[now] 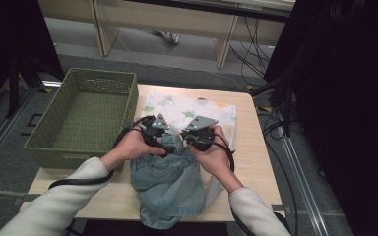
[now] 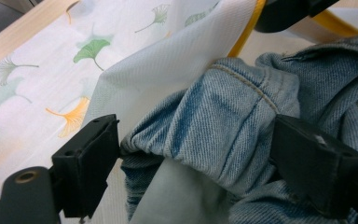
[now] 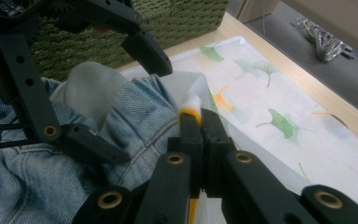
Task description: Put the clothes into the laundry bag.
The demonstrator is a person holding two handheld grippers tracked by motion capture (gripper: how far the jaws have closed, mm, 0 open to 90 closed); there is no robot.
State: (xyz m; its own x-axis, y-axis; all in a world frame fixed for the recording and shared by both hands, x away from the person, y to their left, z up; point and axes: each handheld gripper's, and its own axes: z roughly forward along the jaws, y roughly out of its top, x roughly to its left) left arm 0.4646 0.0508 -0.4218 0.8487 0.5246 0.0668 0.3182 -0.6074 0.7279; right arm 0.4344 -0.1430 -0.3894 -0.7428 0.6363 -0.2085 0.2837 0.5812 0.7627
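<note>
Pale wood makes up the surface [image 1: 256, 162], with a woven green basket [image 1: 86, 115] at its left edge and dark floor and cables around it. Spread flat at the back lies a white cloth bag printed with ginkgo leaves [image 1: 216, 114], and in front of it, toward the person, a pair of light blue denim shorts [image 1: 170, 184] lies bunched, its lower end hanging just over the near edge.

Both hands meet at the top of the denim, where it overlaps the bag's mouth. In the right gripper view, the right gripper [image 3: 199, 122] has its jaws pressed tight on the bag's white fabric edge with its yellow trim [image 3: 189, 113] — a firm pinch that lifts the opening. In the left gripper view, the left gripper [image 2: 196, 144] has its jaws standing wide on either side of a rolled fold of denim; the left pad just meets the fold's edge, but nothing is clamped.

The shorts are soft and limp, with some weight in the seams, so they will sag and drag rather than slide as one piece. A good hold looks to be the stitched hem or waistband — thick, ridged, unlikely to slip. The bag fabric is thin and light; it will probably collapse shut unless its rim is kept raised and taut while the denim is fed in.
</note>
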